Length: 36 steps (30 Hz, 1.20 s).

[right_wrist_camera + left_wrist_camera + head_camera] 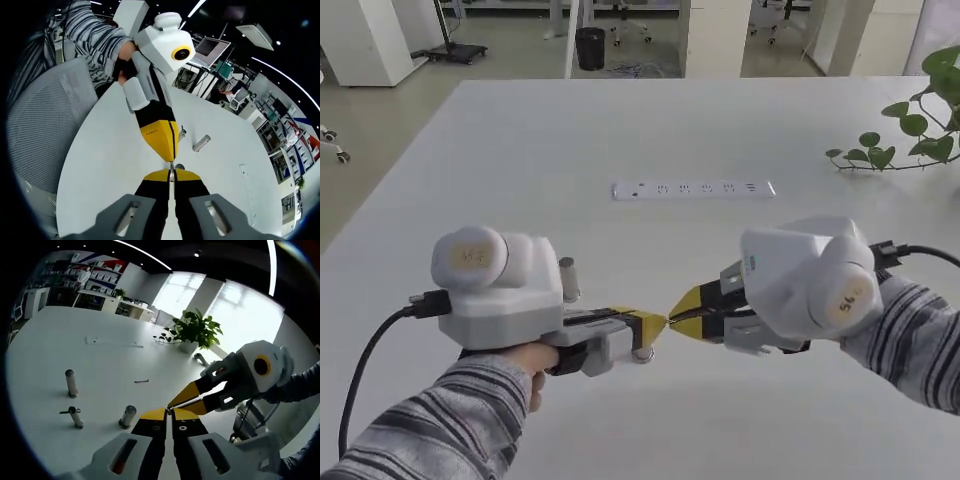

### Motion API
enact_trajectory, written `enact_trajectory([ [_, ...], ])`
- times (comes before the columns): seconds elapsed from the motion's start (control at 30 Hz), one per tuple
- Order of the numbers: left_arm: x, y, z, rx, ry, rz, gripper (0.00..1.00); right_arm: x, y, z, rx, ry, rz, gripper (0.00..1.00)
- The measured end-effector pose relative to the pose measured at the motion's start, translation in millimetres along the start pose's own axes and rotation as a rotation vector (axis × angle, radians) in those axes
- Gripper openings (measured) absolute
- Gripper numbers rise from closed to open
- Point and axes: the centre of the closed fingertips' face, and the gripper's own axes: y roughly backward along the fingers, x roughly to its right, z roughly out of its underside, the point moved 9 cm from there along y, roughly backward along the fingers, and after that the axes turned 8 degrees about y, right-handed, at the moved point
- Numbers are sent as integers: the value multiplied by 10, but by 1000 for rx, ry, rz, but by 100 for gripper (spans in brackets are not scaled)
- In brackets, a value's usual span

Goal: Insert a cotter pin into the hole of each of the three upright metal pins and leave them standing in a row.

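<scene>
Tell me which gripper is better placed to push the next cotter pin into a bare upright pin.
Left, probably. Both tips meet on a cotter pin, but the left gripper has a bare metal pin just beside its jaws, while the right gripper comes in from the far side.

The left gripper (169, 413) rises from the bottom edge, its yellow-tipped jaws pressed together. The right gripper (175, 406) reaches in from the right with its jaws drawn close, and its tips meet the left gripper's tips (a thin pale sliver lies between its jaws, too small to identify). To the left, three metal pins stand upright on the white surface (45, 355). One (71, 383) is farther off and bare, one (76, 418) has a cotter pin (65, 412) through its top, and one (127, 416) stands just beside the left gripper's jaws. A loose cotter pin (142, 381) lies flat beyond them. A power strip (114, 342) and a potted plant (195, 330) sit farther back.
</scene>
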Motion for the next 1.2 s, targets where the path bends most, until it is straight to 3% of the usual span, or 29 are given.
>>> enact_trajectory([
  [0.1,10,0,6,-3,-35,-1,0,-6,1,-2,-3,-9,-1,0],
  [0.17,8,1,-6,6,-97,-4,0,-6,-1,4,6,-41,2,0],
  [0.27,13,7,-7,12,-132,4,0,-1,4,18,24,-121,-4,0],
  [0.37,14,19,-21,14,-156,13,0,8,4,51,31,-152,-2,0],
  [0.5,18,38,-32,6,-230,24,0,-7,4,100,80,-273,-3,0],
  [0.67,-28,74,18,-12,-320,23,0,-30,0,195,124,-427,-30,7],
  [0.83,-70,114,97,-38,-403,44,0,-105,-14,254,199,-600,-106,9],
  [1.07,-51,147,137,-40,-430,97,0,-196,-28,329,276,-750,-193,13],
  [1.2,-8,145,138,-38,-435,141,0,-214,-39,376,296,-777,-201,12],
])
